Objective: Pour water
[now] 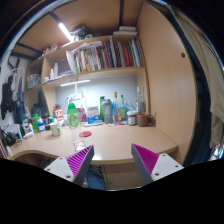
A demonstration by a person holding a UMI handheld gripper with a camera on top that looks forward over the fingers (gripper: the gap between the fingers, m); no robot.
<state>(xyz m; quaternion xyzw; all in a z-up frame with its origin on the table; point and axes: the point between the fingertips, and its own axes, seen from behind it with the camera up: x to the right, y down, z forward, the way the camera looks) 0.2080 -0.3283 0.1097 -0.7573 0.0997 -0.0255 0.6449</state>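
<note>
My gripper hangs open in front of a light wooden desk, its two purple pads set wide apart with nothing between them. Beyond the fingers, along the back of the desk, stand several bottles and containers: a green-tinted bottle, a clear bottle and smaller jars. A small glass sits on the desk just ahead of the left finger. All of them are well out of reach of the fingers.
Shelves with a row of books hang above the desk. A wooden cabinet wall rises on the right. Dark gear hangs at the left. The desk's front edge lies just beyond the fingertips.
</note>
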